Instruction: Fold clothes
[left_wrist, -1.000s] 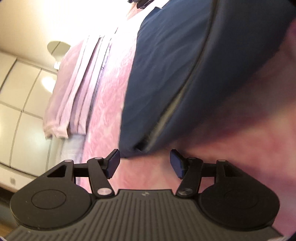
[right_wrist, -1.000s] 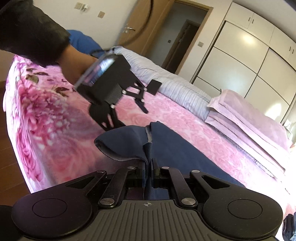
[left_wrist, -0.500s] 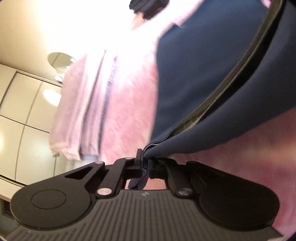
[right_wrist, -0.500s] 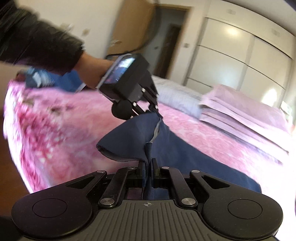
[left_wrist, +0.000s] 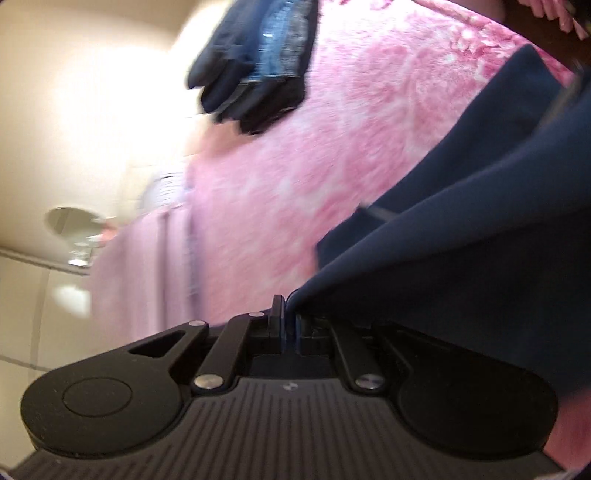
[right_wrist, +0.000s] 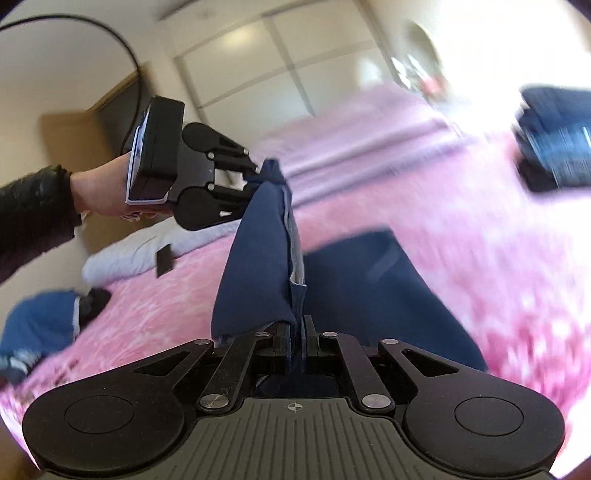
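Note:
A dark navy garment (right_wrist: 258, 258) is lifted off the pink floral bed (right_wrist: 461, 240), its lower part still lying on it (right_wrist: 369, 295). My right gripper (right_wrist: 294, 343) is shut on one corner of its edge. My left gripper (left_wrist: 289, 317) is shut on the other corner; it also shows in the right wrist view (right_wrist: 260, 177), held up at the left by a hand in a black sleeve. The garment (left_wrist: 480, 258) hangs to the right in the left wrist view.
A stack of folded dark and denim clothes (left_wrist: 258, 70) lies on the far part of the bed (left_wrist: 314, 155), also in the right wrist view (right_wrist: 554, 136). Blue clothes (right_wrist: 40, 317) lie at the left. Folded pink bedding (right_wrist: 351, 140), a pale pillow (right_wrist: 147, 254) and white wardrobes (right_wrist: 277, 66) are behind.
My left gripper was open next to the garment's edge, then shut on it. Both grippers have lifted the garment and swung round, so the folded stack has come into view.

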